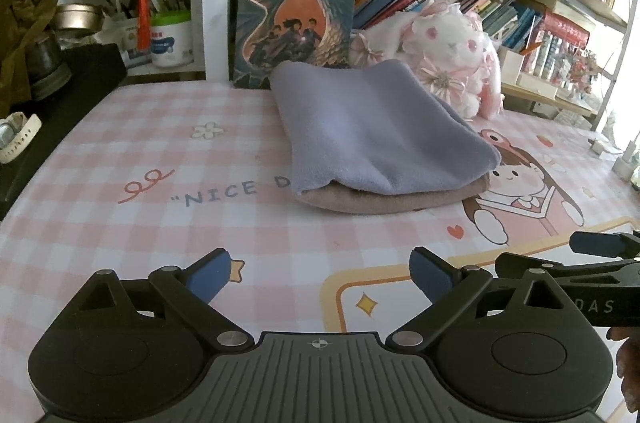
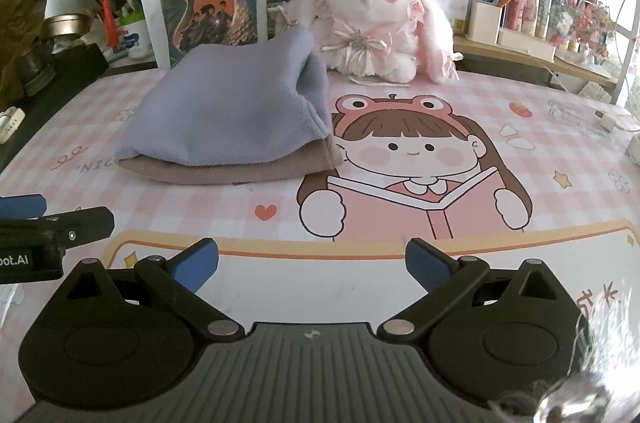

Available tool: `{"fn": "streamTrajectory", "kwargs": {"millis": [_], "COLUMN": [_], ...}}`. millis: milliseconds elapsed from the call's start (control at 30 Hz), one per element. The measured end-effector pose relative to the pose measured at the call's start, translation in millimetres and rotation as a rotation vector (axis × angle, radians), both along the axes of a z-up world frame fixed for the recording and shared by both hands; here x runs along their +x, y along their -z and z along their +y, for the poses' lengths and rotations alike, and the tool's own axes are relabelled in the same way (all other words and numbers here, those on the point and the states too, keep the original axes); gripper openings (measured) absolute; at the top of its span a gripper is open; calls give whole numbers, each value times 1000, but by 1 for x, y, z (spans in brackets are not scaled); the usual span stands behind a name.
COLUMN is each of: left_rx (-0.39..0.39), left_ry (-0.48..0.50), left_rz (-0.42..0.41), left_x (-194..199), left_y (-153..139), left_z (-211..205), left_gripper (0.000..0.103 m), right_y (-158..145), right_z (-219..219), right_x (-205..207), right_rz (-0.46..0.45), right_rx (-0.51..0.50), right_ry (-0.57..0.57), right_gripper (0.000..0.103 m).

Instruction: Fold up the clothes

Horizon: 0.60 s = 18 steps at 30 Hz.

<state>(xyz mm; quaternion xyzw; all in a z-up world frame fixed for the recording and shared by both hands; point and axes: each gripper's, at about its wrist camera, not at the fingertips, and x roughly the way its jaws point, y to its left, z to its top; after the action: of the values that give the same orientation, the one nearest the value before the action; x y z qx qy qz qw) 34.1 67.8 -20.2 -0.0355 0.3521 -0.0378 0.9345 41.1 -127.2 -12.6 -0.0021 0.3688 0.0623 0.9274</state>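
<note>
A white and pink plush rabbit (image 2: 376, 23) sits on a pink checked table mat (image 2: 520, 183). A Harry Potter book (image 1: 296, 11) stands upright beside it.

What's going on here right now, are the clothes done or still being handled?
Nothing is being held. The left gripper and the right gripper both hover open and empty above the pink checked mat, short of the clothes. The lavender cloth lies folded on top of the folded tan cloth, stacked in front of the plush bunny and an upright book.
</note>
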Motion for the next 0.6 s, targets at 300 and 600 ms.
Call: {"fn": "streamTrajectory", "kwargs": {"millis": [300, 600], "left_rx": [-6, -7], "left_ry": [4, -3], "left_rz": [9, 9], "left_x": [0, 0], "left_y": [1, 1], "left_z": [-2, -2], "left_gripper": [98, 98], "right_y": [0, 1], "right_z": [0, 0], "right_x": [0, 1], "right_rz": [4, 8], "right_rx": [2, 2], "right_ry": [1, 1], "right_gripper": [101, 101]}}
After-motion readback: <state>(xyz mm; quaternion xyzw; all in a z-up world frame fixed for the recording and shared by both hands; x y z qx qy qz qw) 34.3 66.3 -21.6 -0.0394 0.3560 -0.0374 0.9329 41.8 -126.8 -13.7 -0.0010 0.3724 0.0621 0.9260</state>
